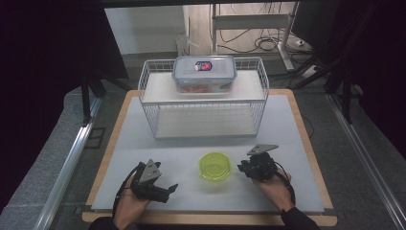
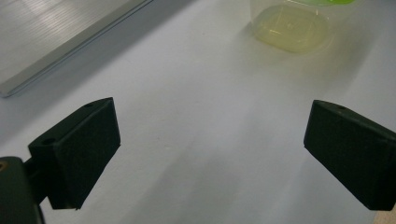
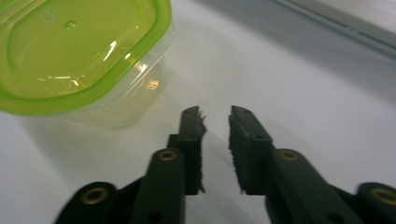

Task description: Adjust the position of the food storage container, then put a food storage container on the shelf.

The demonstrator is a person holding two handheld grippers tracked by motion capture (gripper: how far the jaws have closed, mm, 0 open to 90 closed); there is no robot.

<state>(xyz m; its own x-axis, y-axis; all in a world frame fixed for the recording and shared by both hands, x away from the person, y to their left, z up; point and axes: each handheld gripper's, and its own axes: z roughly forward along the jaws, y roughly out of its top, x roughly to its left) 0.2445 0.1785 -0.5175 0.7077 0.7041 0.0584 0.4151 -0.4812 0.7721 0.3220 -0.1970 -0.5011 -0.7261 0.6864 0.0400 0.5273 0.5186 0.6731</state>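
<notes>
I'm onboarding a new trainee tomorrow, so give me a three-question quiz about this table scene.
1. True or false: the green-lidded container sits inside the wire rack.
2. Which stands wider open: the left gripper or the right gripper?
3. What rests on the wire rack's top shelf?
A. a clear lidded box
B. a mug
C. a plate

Key
1. False: it stands on the table, in front of the rack and between the two grippers.
2. The left gripper; the right one's jaws show a narrow gap with nothing between them.
3. A: the clear lidded box.
</notes>
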